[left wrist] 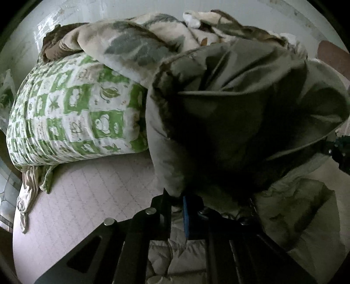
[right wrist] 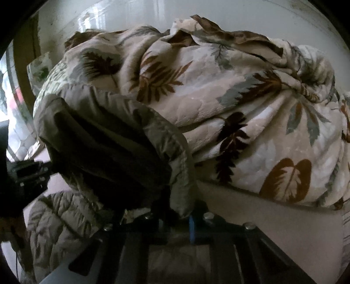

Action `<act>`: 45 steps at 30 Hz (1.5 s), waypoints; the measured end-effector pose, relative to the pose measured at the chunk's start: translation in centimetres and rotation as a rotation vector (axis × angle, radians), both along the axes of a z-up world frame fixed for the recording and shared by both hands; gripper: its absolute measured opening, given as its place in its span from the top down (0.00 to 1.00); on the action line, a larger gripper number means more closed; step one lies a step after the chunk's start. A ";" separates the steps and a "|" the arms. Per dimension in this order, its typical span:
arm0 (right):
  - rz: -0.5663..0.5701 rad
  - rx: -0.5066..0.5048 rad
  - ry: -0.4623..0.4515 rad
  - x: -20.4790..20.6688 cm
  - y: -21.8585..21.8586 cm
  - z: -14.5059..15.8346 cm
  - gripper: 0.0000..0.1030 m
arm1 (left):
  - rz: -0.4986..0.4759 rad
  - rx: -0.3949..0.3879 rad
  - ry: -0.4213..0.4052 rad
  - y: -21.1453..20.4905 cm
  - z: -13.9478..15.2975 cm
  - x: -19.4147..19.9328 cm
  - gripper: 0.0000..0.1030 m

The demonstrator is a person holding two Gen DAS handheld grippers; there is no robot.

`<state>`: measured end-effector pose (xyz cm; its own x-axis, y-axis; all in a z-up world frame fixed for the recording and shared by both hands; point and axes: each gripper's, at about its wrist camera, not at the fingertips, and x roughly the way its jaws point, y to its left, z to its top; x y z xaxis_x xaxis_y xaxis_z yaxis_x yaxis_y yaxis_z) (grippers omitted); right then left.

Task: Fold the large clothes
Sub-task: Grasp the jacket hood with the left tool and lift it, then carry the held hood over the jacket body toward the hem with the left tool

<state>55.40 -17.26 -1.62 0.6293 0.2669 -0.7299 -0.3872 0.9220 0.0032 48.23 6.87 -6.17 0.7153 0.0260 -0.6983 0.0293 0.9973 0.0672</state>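
A large grey-green quilted jacket (left wrist: 240,113) hangs lifted above the pale bed sheet (left wrist: 91,196). My left gripper (left wrist: 183,207) is shut on its hem, and the cloth drapes over the fingers and hides the tips. In the right wrist view the same jacket (right wrist: 113,139) hangs to the left, and its puffy quilted part (right wrist: 59,220) rests low on the bed. My right gripper (right wrist: 186,209) is shut on another edge of the jacket. The left gripper's body (right wrist: 26,174) shows at the far left of the right wrist view.
A green-and-white patterned quilt bundle (left wrist: 72,113) lies on the bed at the left. A cream blanket with leaf print (right wrist: 251,113) is heaped behind the jacket; it also shows in the left wrist view (left wrist: 140,43). A white wall (right wrist: 142,15) stands behind.
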 end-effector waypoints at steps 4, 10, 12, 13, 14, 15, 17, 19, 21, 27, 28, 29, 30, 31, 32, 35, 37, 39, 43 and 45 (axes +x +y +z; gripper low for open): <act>0.015 0.010 0.001 -1.4 -0.5 0.7 0.89 | -0.010 -0.032 -0.022 1.2 1.0 -2.3 0.92; 0.051 0.062 -0.021 -5.2 -2.0 2.7 0.90 | -0.058 -0.074 -0.077 2.6 3.2 -7.6 0.92; 0.060 0.091 -0.033 -7.4 -2.8 3.9 0.90 | -0.080 -0.079 -0.094 2.8 3.9 -10.0 0.92; 0.067 0.100 -0.038 -8.4 -3.1 4.4 0.90 | -0.097 -0.075 -0.106 2.8 4.2 -11.6 0.92; 0.079 0.108 -0.043 -9.8 -3.4 4.9 0.90 | -0.113 -0.063 -0.110 2.7 4.2 -13.1 0.92; 0.087 0.110 -0.047 -10.8 -3.6 5.3 0.90 | -0.126 -0.049 -0.110 2.1 4.0 -14.3 0.92; 0.117 0.100 -0.054 -13.8 -3.9 6.1 0.90 | -0.152 -0.026 -0.114 1.7 3.5 -17.1 0.92; 0.140 0.101 -0.053 -16.2 -4.1 6.3 0.90 | -0.171 -0.013 -0.122 1.0 3.6 -20.5 0.92; 0.162 0.104 -0.048 -19.2 -4.4 6.2 0.90 | -0.181 -0.025 -0.126 1.1 2.9 -23.1 0.92; 0.213 0.098 0.000 -25.9 -5.5 3.4 0.90 | -0.205 0.083 -0.132 -0.7 -0.5 -29.0 0.92; 0.214 0.083 0.007 -26.5 -5.4 2.6 0.90 | -0.200 0.113 -0.116 -1.1 -1.6 -29.3 0.92; 0.211 0.067 0.017 -26.8 -5.4 1.7 0.90 | -0.193 0.134 -0.100 -1.4 -2.7 -29.6 0.92; 0.205 0.058 0.038 -26.9 -5.3 0.6 0.90 | -0.186 0.152 -0.084 -1.7 -3.8 -29.4 0.92; 0.194 0.049 0.059 -26.8 -5.2 -0.6 0.90 | -0.184 0.177 -0.068 -2.1 -5.1 -29.3 0.92; 0.185 0.032 0.072 -26.6 -5.1 -1.7 0.90 | -0.181 0.199 -0.051 -2.3 -6.1 -29.2 0.93; 0.159 -0.038 0.118 -25.2 -4.4 -5.4 0.90 | -0.176 0.220 0.011 -2.4 -9.5 -28.8 1.00; 0.141 -0.040 0.141 -24.3 -4.2 -7.1 0.90 | -0.172 0.207 -0.006 -2.2 -9.9 -29.1 1.00; 0.132 -0.041 0.149 -23.5 -4.1 -7.9 0.90 | -0.168 0.180 -0.016 -1.8 -9.4 -29.4 0.99; 0.131 -0.047 0.140 -23.3 -3.9 -7.9 0.90 | -0.128 0.109 -0.050 -0.3 -7.4 -30.9 0.99; 0.137 -0.055 0.134 -23.7 -3.9 -8.0 0.90 | -0.087 0.075 -0.069 0.6 -6.1 -31.5 0.99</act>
